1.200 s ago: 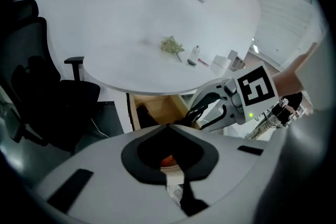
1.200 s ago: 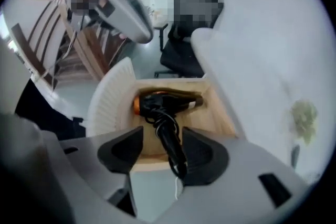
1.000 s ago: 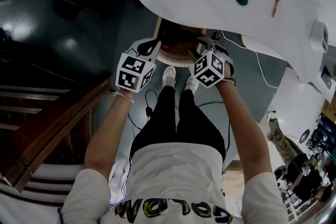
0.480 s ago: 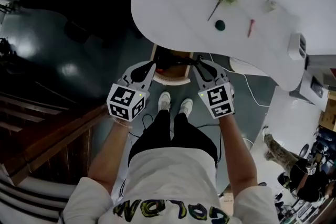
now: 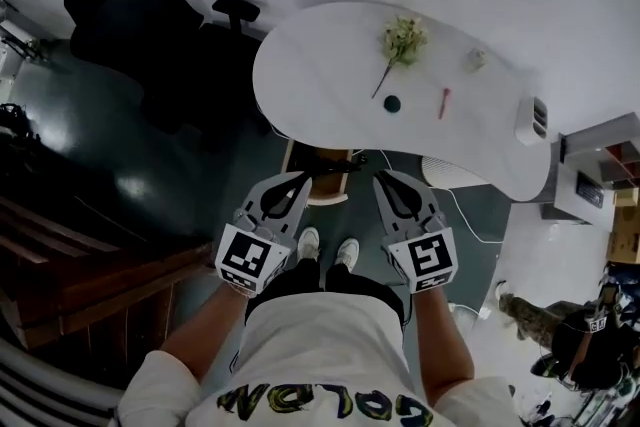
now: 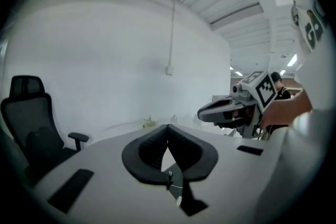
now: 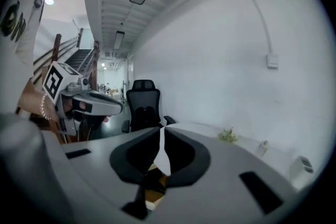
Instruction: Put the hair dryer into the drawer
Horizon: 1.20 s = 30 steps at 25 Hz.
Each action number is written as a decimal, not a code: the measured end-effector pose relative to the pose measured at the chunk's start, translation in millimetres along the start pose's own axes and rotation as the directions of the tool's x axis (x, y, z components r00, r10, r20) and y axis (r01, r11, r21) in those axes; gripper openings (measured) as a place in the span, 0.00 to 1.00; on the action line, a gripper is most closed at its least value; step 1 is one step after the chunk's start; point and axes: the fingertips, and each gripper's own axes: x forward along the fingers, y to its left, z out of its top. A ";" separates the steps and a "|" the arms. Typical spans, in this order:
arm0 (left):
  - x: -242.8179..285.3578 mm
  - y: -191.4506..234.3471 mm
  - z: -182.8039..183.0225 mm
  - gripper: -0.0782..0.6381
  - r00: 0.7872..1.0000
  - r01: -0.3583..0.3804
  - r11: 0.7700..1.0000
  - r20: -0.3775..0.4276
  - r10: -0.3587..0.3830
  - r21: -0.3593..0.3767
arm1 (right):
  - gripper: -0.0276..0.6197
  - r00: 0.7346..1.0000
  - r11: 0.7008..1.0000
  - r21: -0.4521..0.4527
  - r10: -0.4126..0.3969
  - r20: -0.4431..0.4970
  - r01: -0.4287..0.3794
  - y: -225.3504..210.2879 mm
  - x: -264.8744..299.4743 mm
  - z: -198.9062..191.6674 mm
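Under the near edge of the white table sits the wooden drawer, with a dark shape in it, too small to tell whether it is the hair dryer. Left gripper hangs at the drawer's left, jaws pressed tip to tip, empty. Right gripper, well to its right, has its jaws closing, only a thin slit left and nothing between them.

I can read just one piece of lettering: big yellow letters across the front of the person's white shirt. They're upside down to me and clipped by the frame, roughly "GOLOW". The marker cubes carry only black-and-white square codes.
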 end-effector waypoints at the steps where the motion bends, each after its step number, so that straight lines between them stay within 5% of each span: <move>1: -4.2 -6.3 12.1 0.13 1.000 0.005 1.000 0.019 -0.006 0.022 | 0.10 1.000 1.000 0.006 -0.008 0.024 0.008 0.1 -8.9 11.6; 10: -28.6 -43.1 90.5 0.13 0.983 0.003 1.000 0.186 -0.006 0.018 | 0.07 0.975 0.997 0.015 -0.075 0.210 0.074 -0.6 -82.6 90.7; 17: -44.3 -65.1 133.9 0.13 0.968 0.007 0.998 0.250 -0.023 0.063 | 0.07 0.962 0.996 -0.012 -0.078 0.262 0.084 11.0 -117.1 124.0; 30: -61.3 -65.2 146.9 0.13 0.950 -0.021 0.999 0.313 0.006 0.043 | 0.06 0.952 0.993 0.015 -0.113 0.286 0.113 12.0 -144.2 132.6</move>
